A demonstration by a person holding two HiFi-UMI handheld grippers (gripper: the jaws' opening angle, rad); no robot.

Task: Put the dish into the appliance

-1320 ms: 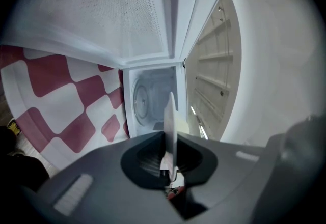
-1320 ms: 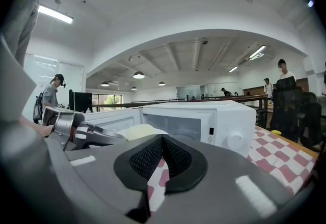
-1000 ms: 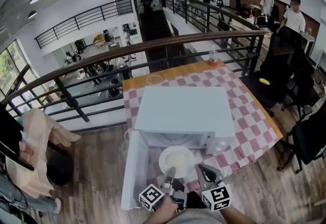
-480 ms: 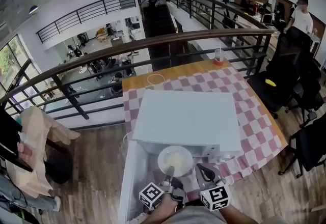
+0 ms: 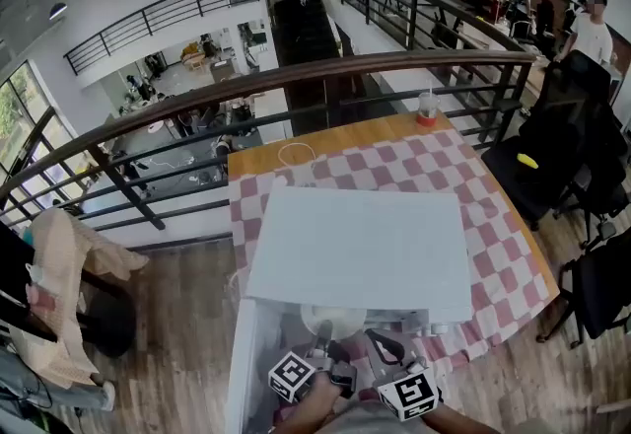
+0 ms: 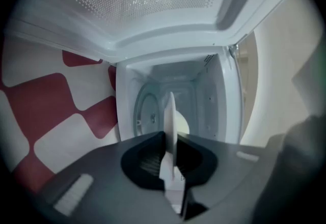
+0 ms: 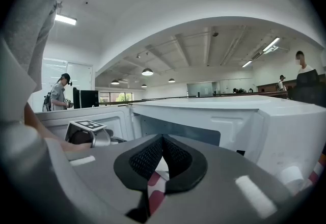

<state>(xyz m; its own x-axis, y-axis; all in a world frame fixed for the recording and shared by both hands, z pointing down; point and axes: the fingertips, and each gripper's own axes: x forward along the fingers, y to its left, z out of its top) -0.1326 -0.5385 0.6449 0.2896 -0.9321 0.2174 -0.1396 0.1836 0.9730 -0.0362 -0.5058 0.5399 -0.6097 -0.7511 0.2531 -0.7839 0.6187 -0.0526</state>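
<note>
A white microwave (image 5: 355, 250) stands on the checked table with its door (image 5: 245, 363) swung open to the left. My left gripper (image 5: 325, 341) is shut on the rim of a white dish (image 5: 331, 322), whose far half sits under the microwave's front edge. In the left gripper view the dish (image 6: 170, 116) shows edge-on between the jaws of the left gripper (image 6: 170, 156), at the mouth of the cavity (image 6: 204, 98) and in front of the round turntable (image 6: 148, 112). My right gripper (image 5: 383, 343) hangs just right of it, shut and empty (image 7: 163, 146), before the microwave's front (image 7: 239, 121).
The red-and-white checked cloth (image 5: 394, 166) covers the table. A plastic cup (image 5: 426, 107) stands at the far edge by the railing (image 5: 296, 77). Black chairs (image 5: 552, 146) stand to the right. People stand far off at the back.
Both grippers have moved forward toward the microwave. The dish, earlier wholly in front of the opening, now passes under the microwave's top edge into the cavity.
</note>
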